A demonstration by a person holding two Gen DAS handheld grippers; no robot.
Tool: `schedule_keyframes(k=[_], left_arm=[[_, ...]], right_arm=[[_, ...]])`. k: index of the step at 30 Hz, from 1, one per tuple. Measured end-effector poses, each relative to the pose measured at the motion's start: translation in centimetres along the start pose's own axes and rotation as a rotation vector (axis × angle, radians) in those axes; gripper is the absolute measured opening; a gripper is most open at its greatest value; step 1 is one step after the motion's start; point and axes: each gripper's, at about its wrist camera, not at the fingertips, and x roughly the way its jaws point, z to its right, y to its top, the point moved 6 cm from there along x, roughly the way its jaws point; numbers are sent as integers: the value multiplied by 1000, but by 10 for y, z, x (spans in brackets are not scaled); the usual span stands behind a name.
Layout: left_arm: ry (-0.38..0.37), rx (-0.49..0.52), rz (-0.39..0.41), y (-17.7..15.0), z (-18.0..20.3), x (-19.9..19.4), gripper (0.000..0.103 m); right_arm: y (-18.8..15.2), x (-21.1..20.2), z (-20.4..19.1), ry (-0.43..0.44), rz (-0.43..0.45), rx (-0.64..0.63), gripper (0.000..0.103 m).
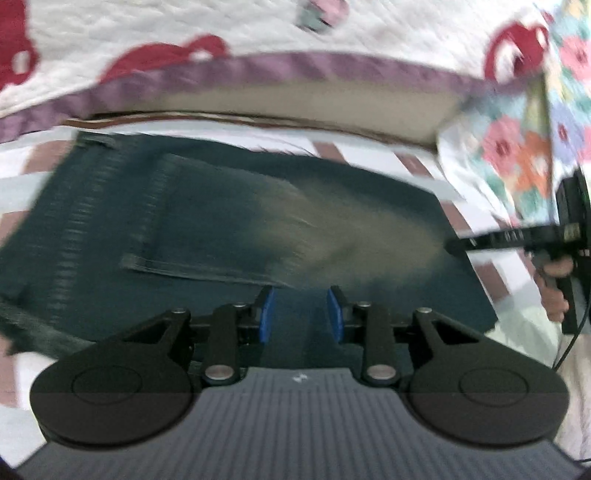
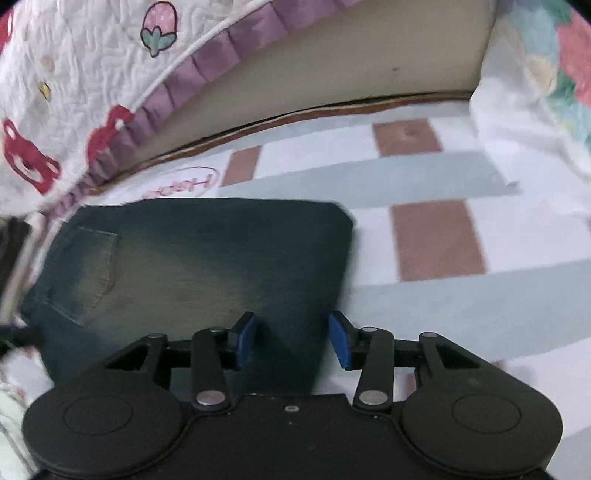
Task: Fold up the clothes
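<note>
From the left wrist view nearly everything swims with motion blur: the folded jeans show only smeared stitching along the pocket, and their left end runs off the picture's edge. The quilt above the jeans is streaked, its red shapes unreadable. To the right of the jeans the right gripper is a dark sliver cut by the frame; whether its fingers are parted cannot be told here, and the hand holding it is half hidden behind the handle. In the right wrist view, the near edge of the jeans disappears under the gripper body, and the pink lettering beyond them is too soft to read.
</note>
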Motion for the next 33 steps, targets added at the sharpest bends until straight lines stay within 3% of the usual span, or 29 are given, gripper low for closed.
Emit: schedule_keyframes(k=[2, 5, 8, 9, 10, 11, 14, 16, 18, 21, 23, 25, 29, 33], left_arm=[[-1, 24, -16, -3, 10, 8, 30], [-2, 60, -41, -8, 25, 21, 30], [-3, 96, -66, -13, 40, 33, 30], [-4, 108, -74, -15, 45, 38, 30], [-3, 120, -80, -16, 50, 41, 30], [4, 125, -67, -12, 49, 39, 30], [26, 139, -27, 0, 46, 32, 30], [41, 123, -2, 4, 41, 31, 31], [75, 107, -24, -1, 32, 38, 31], [119, 91, -39, -13, 17, 54, 31], [120, 91, -22, -15, 15, 53, 31], [125, 92, -15, -16, 14, 52, 31], [132, 68, -23, -14, 13, 51, 31], [140, 66, -19, -13, 14, 52, 31]], right_arm=[[-7, 5, 6, 25, 23, 13, 59], [-13, 11, 21, 102, 87, 141, 69], [-2, 17, 19, 119, 103, 138, 69], [2, 20, 18, 119, 114, 109, 59], [7, 22, 16, 126, 128, 82, 40], [14, 17, 13, 175, 157, 61, 33], [39, -21, 2, 297, 304, 41, 19], [51, -40, -11, 265, 386, -57, 18], [54, -28, -11, 179, 380, -125, 18], [42, 12, 8, 105, 280, -66, 21], [34, 18, 14, 86, 269, -45, 23], [37, 15, 18, 116, 264, 6, 27], [27, 12, 36, 172, 210, 148, 44], [3, 7, 45, 311, 115, 342, 46]])
